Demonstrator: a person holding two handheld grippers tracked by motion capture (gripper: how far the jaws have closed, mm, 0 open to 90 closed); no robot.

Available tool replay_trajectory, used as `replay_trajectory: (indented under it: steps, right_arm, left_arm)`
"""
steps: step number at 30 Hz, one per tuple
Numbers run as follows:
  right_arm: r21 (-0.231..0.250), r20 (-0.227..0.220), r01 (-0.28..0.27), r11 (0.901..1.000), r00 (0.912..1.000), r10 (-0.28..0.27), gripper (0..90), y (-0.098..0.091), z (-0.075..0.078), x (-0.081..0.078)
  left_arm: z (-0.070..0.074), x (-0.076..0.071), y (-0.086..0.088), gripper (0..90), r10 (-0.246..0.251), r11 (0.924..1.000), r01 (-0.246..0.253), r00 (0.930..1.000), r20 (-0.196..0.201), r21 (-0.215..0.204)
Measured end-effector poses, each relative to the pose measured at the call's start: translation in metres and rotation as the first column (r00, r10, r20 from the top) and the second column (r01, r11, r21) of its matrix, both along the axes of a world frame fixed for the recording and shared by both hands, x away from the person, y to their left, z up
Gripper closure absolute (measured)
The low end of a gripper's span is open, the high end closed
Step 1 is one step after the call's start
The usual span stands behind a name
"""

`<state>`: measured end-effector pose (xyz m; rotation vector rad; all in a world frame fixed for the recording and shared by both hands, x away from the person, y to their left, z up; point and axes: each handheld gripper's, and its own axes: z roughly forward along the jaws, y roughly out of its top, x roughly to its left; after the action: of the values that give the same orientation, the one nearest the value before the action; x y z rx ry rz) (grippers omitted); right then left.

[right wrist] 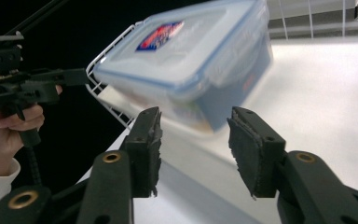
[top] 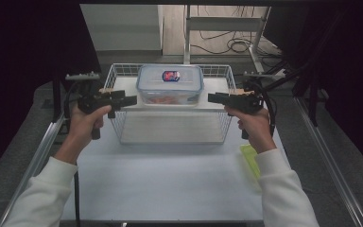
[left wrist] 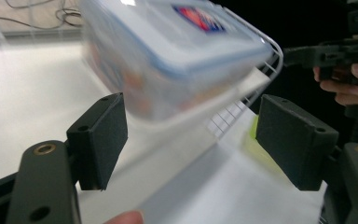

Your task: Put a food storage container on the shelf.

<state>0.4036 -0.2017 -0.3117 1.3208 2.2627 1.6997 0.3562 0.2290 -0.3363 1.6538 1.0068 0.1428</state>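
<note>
White table [top: 170, 179]: lidded container [top: 170, 84] in wire basket [top: 118, 127], betw. both grippers' open fingers [left wrist: 100, 140].

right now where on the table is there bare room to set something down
The white table is bare between the wire basket and the near edge. The right edge is taken by a green item. The basket's upper shelf is crowded by the lidded container; the level below it looks bare.
</note>
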Motion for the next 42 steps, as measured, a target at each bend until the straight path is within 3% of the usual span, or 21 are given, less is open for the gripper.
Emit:
replay_trajectory:
  steps: [3,7,17,20,26,33,42]
  right_arm:
    - [0.003,0.007,-0.002,1.0,1.0,0.002,50.9,-0.007,-0.008,-0.01]
    - [0.004,0.003,-0.013,0.9999,0.9999,0.013,49.0,-0.017,-0.021,-0.021]
    - [-0.107,-0.026,-0.067,0.992,0.9976,0.065,45.2,-0.033,-0.06,-0.051]
    - [-0.145,-0.016,-0.086,0.9857,0.9963,0.084,42.3,-0.036,-0.073,-0.063]
    - [-0.192,-0.049,-0.122,0.9738,0.9922,0.114,39.6,-0.036,-0.099,-0.079]
    - [-0.24,-0.083,-0.14,0.9606,0.9889,0.123,38.6,-0.034,-0.122,-0.088]
    - [-0.282,-0.112,-0.128,0.9509,0.9887,0.1,38.5,-0.035,-0.133,-0.094]
  left_arm:
    - [-0.016,-0.016,-0.002,24.2,-0.026,0.9996,0.026,0.9996,-0.007,-0.009]
    - [-0.034,-0.031,-0.005,24.3,-0.046,0.9985,0.046,0.9988,-0.018,0.03]
    - [-0.079,-0.058,-0.009,25.7,-0.089,0.9924,0.097,0.99,-0.109,0.075]
    - [-0.09,-0.066,-0.014,25.6,-0.112,0.9874,0.125,0.9852,-0.13,0.097]
    - [-0.112,-0.078,-0.026,24.8,-0.143,0.9777,0.166,0.9748,-0.171,0.129]
    - [-0.129,-0.082,-0.03,23.7,-0.129,0.9678,0.168,0.9711,-0.201,0.188]
    - [-0.131,-0.084,-0.028,23.6,-0.122,0.9664,0.163,0.9722,-0.2,0.199]
